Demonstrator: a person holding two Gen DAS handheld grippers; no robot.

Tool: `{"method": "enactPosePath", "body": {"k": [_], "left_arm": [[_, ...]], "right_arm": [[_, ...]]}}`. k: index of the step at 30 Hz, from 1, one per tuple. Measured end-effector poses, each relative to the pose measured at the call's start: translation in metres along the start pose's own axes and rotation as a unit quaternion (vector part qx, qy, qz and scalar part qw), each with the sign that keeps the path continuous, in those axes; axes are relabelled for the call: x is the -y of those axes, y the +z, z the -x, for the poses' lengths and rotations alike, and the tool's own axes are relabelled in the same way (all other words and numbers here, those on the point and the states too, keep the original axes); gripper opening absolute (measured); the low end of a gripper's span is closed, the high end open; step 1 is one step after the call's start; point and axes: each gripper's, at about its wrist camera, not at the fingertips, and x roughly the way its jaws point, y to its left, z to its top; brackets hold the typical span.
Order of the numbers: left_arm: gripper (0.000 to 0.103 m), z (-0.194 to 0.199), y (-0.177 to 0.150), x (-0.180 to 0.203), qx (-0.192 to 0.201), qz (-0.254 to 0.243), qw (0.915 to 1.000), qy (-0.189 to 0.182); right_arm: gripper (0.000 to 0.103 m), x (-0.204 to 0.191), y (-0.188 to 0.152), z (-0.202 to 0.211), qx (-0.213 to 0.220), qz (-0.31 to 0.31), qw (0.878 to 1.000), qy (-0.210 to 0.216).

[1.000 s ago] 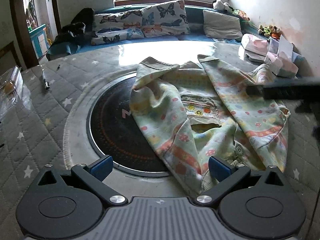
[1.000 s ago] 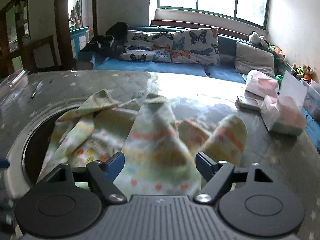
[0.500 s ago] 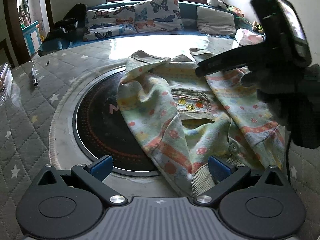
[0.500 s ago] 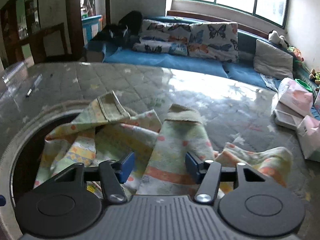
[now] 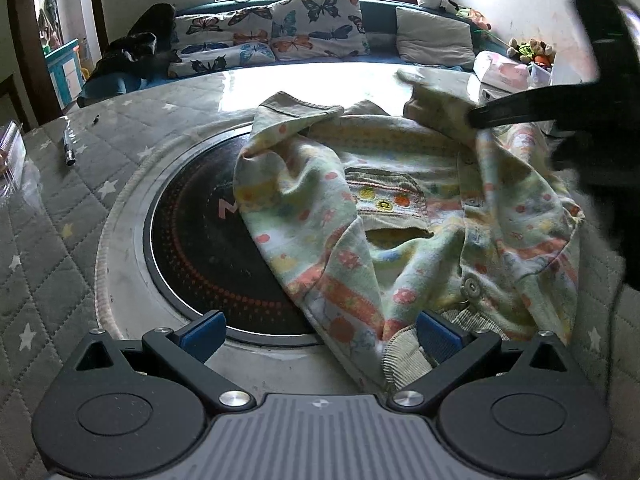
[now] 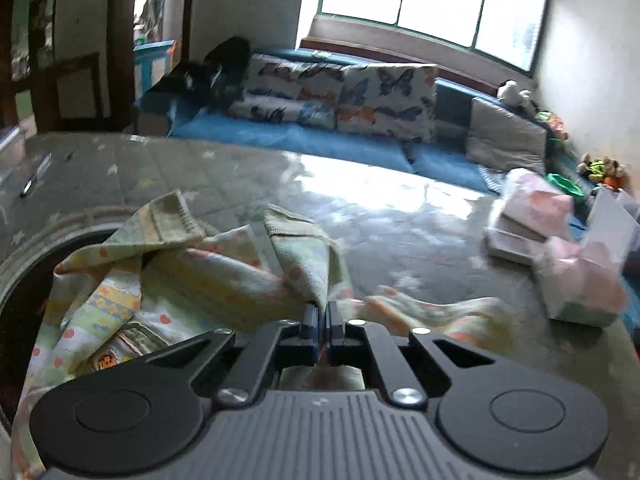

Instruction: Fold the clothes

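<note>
On the tabletop point(image 5: 56, 216), partly over a dark round inset point(image 5: 200, 240), lies a pastel printed child's garment point(image 5: 360, 232), rumpled, sleeves thrown toward the far side. Changed within the last second: right claw point(image 6: 322, 320), wide open a second ago, half closed half a second ago, now clamped fully together on a fold of the right sleeve point(image 6: 304, 252), just below its ribbed cuff. Seen from the left wrist, the same claw point(image 5: 476, 118) reaches in from the right and pinches that sleeve, cloth already tented up off the body of the garment. Left claw point(image 5: 320, 332), by contrast, unchanged: wide open, nothing between the pads, hovering over the near hem, with the right blue pad point(image 5: 436, 332) close to the ribbed waistband, touching or not hard to tell. Left sleeve point(image 5: 296, 120) untouched, lying folded over toward the far left.

Meaning for the task: first grasp made, fold itself probably not yet begun. Likely next, a carry of the pinched sleeve across the chest pocket point(image 5: 384, 200). Risk: thin pinch near the cuff, soft cloth, possible slip or drag of the whole garment with nothing pinning the hem.
</note>
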Motion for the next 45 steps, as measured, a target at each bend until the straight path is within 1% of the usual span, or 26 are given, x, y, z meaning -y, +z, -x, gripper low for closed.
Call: {"method": "enactPosePath", "body": {"k": [3, 7, 11, 15, 20, 21, 22, 23, 26, 28, 29, 30, 33, 34, 35, 39, 41, 42, 44, 45], "left_arm": [[0.103, 0.0, 0.0, 0.001, 0.001, -0.002, 1.0, 0.004], [0.103, 0.003, 0.0, 0.004, 0.006, -0.007, 0.9999, 0.006], [0.103, 0.006, 0.001, 0.008, 0.01, -0.013, 0.9998, 0.007], [0.103, 0.009, 0.003, 0.015, 0.016, -0.023, 0.9996, 0.005], [0.103, 0.017, 0.004, 0.027, 0.025, -0.04, 0.9989, -0.005], [0.103, 0.017, 0.004, 0.031, 0.025, -0.044, 0.9987, -0.008], [0.103, 0.018, 0.004, 0.035, 0.026, -0.048, 0.9985, -0.012], [0.103, 0.018, 0.004, 0.039, 0.026, -0.052, 0.9982, -0.015], [0.103, 0.019, 0.003, 0.053, 0.026, -0.066, 0.9972, -0.027], [0.103, 0.018, 0.002, 0.063, 0.023, -0.077, 0.9961, -0.036], [0.103, 0.016, 0.0, 0.069, 0.021, -0.082, 0.9955, -0.041], [0.103, 0.015, -0.001, 0.074, 0.019, -0.088, 0.9949, -0.045], [0.103, 0.012, -0.005, 0.086, 0.014, -0.1, 0.9935, -0.052], [0.103, 0.012, -0.006, 0.089, 0.013, -0.104, 0.9932, -0.052], [0.103, 0.011, -0.007, 0.092, 0.013, -0.108, 0.9928, -0.052], [0.103, 0.012, -0.01, 0.096, 0.011, -0.109, 0.9924, -0.056], [0.103, 0.011, -0.011, 0.097, 0.008, -0.111, 0.9923, -0.054], [0.103, 0.01, -0.012, 0.098, 0.007, -0.113, 0.9922, -0.053], [0.103, 0.009, -0.012, 0.098, 0.005, -0.115, 0.992, -0.052], [0.103, 0.009, -0.013, 0.098, 0.005, -0.115, 0.9919, -0.052]], "right_arm": [[0.003, 0.023, -0.007, 0.029, 0.021, -0.026, 0.999, -0.013], [0.003, 0.053, -0.026, 0.067, 0.039, -0.062, 0.997, -0.036], [0.003, 0.083, -0.059, 0.105, 0.041, -0.109, 0.991, -0.061], [0.003, 0.107, -0.094, 0.129, 0.027, -0.161, 0.983, -0.086], [0.006, 0.128, -0.143, 0.146, -0.011, -0.218, 0.969, -0.112], [0.008, 0.133, -0.151, 0.149, -0.017, -0.228, 0.967, -0.116], [0.014, 0.137, -0.159, 0.152, -0.022, -0.239, 0.964, -0.119], [0.015, 0.139, -0.166, 0.154, -0.029, -0.244, 0.962, -0.121], [0.02, 0.139, -0.181, 0.159, -0.043, -0.242, 0.962, -0.122], [0.03, 0.138, -0.188, 0.163, -0.046, -0.236, 0.963, -0.123], [0.033, 0.137, -0.189, 0.167, -0.045, -0.232, 0.964, -0.123], [0.04, 0.136, -0.19, 0.168, -0.044, -0.228, 0.965, -0.124], [0.043, 0.133, -0.184, 0.162, -0.043, -0.219, 0.967, -0.12], [0.048, 0.132, -0.183, 0.159, -0.044, -0.215, 0.969, -0.117], [0.05, 0.128, -0.179, 0.154, -0.046, -0.204, 0.971, -0.117], [0.06, 0.112, -0.171, 0.137, -0.044, -0.141, 0.979, -0.141], [0.06, 0.112, -0.168, 0.133, -0.037, -0.128, 0.979, -0.154], [0.06, 0.115, -0.167, 0.133, -0.031, -0.132, 0.978, -0.161], [0.06, 0.124, -0.164, 0.138, -0.015, -0.15, 0.972, -0.177], [0.06, 0.13, -0.164, 0.144, -0.004, -0.163, 0.968, -0.191]]}}
